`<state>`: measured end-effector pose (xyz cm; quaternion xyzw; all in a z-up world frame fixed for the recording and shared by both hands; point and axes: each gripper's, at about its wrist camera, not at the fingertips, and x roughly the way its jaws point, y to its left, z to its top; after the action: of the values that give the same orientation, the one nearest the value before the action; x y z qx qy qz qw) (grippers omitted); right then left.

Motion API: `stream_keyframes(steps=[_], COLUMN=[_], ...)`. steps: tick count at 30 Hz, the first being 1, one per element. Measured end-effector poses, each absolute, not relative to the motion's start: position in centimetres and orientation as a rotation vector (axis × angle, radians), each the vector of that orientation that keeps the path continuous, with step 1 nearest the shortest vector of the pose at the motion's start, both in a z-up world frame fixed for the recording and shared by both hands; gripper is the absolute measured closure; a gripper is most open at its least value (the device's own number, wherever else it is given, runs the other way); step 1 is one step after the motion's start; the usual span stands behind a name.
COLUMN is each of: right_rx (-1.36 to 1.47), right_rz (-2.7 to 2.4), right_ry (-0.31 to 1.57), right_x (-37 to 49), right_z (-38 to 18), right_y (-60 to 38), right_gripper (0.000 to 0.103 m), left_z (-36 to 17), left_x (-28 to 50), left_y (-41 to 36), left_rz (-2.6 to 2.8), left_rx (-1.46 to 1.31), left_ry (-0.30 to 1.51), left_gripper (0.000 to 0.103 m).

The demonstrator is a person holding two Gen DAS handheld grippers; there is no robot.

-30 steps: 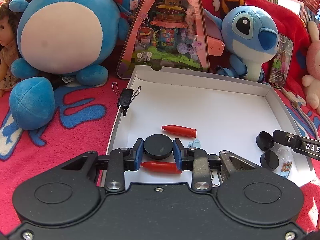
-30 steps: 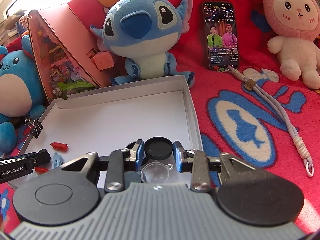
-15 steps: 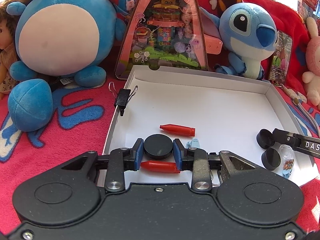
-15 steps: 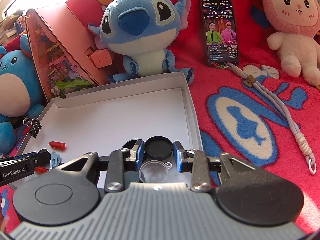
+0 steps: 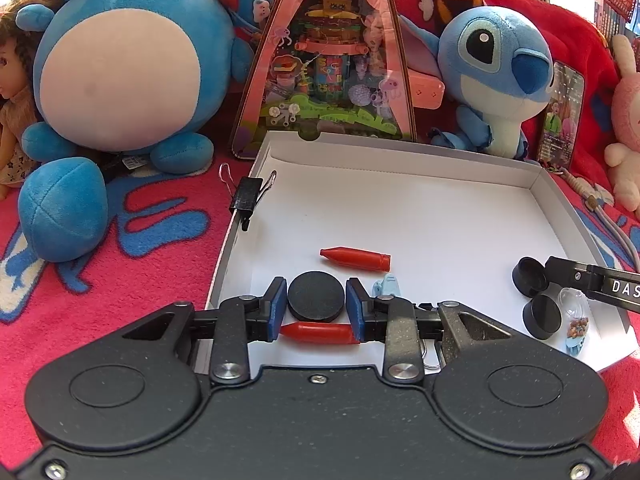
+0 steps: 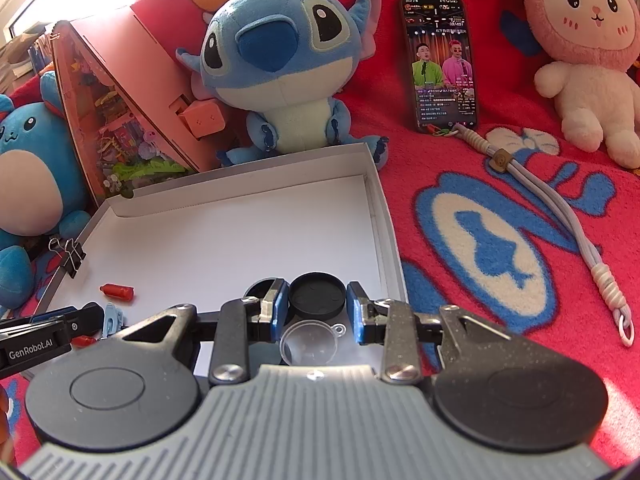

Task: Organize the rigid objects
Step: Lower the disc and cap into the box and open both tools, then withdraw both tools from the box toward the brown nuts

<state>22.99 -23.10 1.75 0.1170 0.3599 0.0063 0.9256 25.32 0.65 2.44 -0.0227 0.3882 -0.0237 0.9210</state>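
Now the left gripper (image 5: 317,305) has its blue pads closed against a flat black disc (image 5: 316,296), which sits between them with its face up. Just below the pads lies a red crayon-like piece (image 5: 318,332), running across from one finger to the other; whether it touches them is hard to say from this angle. Ahead of the left gripper a second red piece (image 5: 355,259) lies on the floor of the white box (image 5: 400,168), and a small pale blue clip (image 5: 386,285) sits just to the right of the right pad. A black binder clip (image 5: 249,196) is clamped on the box's left wall, farther ahead and to the left.

The right gripper (image 6: 317,305) is likewise closed on a round black cap (image 6: 317,296), hollow side up, near the box's right wall. Another black cap (image 6: 258,290) peeks out just behind its left finger, and a clear plastic dome (image 6: 309,346) lies directly beneath the pads. In the left wrist view that same gripper's tip comes in from the right, with a black cap at it and another just below.

Beyond the box stand a blue Stitch plush (image 6: 280,68) and a pink toy box (image 5: 332,64); a phone (image 6: 442,64) leans on the red blanket (image 6: 520,220) to the right.
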Motion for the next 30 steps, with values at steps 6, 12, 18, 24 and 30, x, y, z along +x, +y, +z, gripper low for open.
stream_keyframes(steps=[6,12,18,24,30], right_rx=[0.257,0.259,0.238,0.227,0.21], right_rz=[0.012,0.024,0.046,0.076,0.1], right_ry=[0.729,0.706,0.675,0.643,0.608], right_x=[22.6,21.8,20.5,18.8,16.7], right_z=[1.8,2.1,2.8,3.6,4.1], right_y=[-23.4,-23.6,-23.4,-23.5,-23.7], right_gripper=[0.055,0.042,0.028,0.017,0.01], left_z=[2.6,3.3,4.2,5.5,6.4], left_x=[24.8,23.7,22.2,19.5,16.7], left_y=[0.9,1.0,1.0,0.6,-0.2], left_rz=[-0.047,-0.059,-0.089,-0.106,-0.17], left_rx=[-0.061,-0.044,-0.041,-0.016,-0.009], left_ry=[0.792,0.768,0.745,0.678,0.645], left_gripper=[0.06,0.053,0.039,0.026,0.021])
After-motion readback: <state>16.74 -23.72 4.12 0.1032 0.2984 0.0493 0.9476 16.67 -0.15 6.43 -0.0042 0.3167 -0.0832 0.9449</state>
